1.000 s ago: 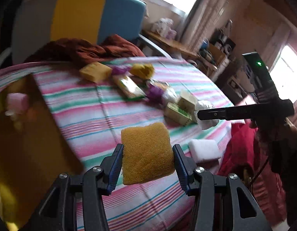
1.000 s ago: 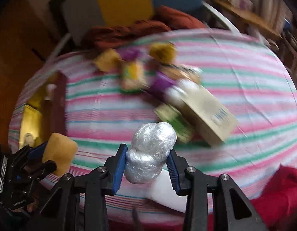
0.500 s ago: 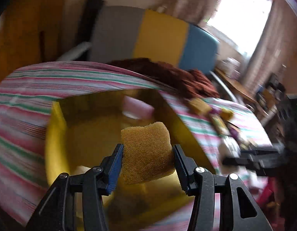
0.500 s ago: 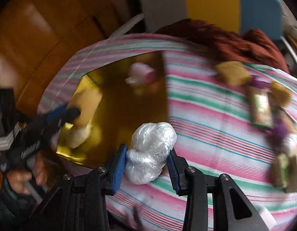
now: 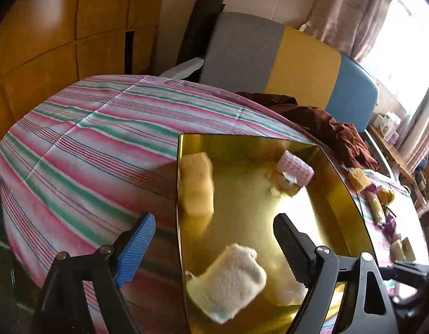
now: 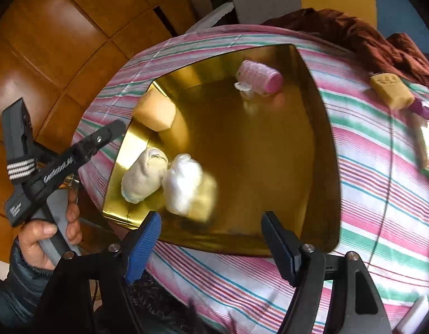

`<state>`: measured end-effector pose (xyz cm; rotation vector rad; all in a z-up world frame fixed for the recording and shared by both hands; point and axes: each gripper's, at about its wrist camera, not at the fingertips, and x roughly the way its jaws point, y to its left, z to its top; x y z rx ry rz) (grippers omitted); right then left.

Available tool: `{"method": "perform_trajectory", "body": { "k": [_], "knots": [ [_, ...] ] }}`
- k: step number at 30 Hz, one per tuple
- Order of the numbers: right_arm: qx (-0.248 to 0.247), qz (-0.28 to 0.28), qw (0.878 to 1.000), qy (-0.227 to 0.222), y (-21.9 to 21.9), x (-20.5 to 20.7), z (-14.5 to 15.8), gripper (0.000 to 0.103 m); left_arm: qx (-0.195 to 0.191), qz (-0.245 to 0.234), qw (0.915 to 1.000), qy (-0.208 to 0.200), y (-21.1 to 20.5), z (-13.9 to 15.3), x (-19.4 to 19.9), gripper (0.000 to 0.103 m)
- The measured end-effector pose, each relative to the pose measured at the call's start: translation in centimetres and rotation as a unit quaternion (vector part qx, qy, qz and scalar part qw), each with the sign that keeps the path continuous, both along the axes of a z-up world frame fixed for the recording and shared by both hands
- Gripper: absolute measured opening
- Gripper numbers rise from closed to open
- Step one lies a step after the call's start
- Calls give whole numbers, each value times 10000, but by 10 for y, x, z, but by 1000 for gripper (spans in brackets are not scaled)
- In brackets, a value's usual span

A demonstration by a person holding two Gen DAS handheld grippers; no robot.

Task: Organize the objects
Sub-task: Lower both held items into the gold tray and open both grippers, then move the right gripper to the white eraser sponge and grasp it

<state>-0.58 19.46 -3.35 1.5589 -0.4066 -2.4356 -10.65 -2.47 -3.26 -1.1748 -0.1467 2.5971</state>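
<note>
A shiny gold tray (image 5: 337, 194) (image 6: 320, 144) sits on the striped tablecloth (image 5: 89, 144). My left gripper (image 5: 211, 239) hangs over its near left corner; its jaws are opening and nothing is between them. The yellow sponge (image 5: 196, 183) (image 6: 156, 111) lies blurred against the tray's left wall. My right gripper (image 6: 211, 228) stands over the tray's near edge, jaws opening and empty. The plastic-wrapped white bundle (image 6: 184, 183) lies blurred just ahead of it, next to a cream cloth bundle (image 6: 143, 175) (image 5: 228, 278). A pink roller (image 6: 259, 76) (image 5: 295, 168) rests at the tray's far side.
A yellow soap bar (image 6: 392, 90) (image 5: 359, 179) and several small packets lie on the cloth right of the tray. A brown cloth (image 5: 334, 133) is heaped at the far edge before a grey, yellow and blue chair (image 5: 270, 55). A person's hand (image 6: 47, 231) holds the left gripper.
Both grippers swung left from the pile of objects to above the gold tray. The left let go of the sponge and the right let go of the plastic bundle; both now lie in the tray.
</note>
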Motion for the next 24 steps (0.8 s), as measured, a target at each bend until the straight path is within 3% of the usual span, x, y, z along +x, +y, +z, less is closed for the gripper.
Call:
{"method": "perform_trajectory", "body": {
  "k": [4,9,14,24],
  "knots": [
    [520,-172,9981,271,-3,8,7,76,-38,-8,9999,126,9,4,20,87],
    [832,-297,9951,440,3,19,8,76,-187,-193,9989,389,25,16,42,93],
    [883,-396,9945,408,16,26,5,76,-344,-419,9967,600,38,23,59,94],
    [1276,-321,9912,144,57,52,-4,81,-473,-772,9939,633,57,23,72,94]
  ]
}}
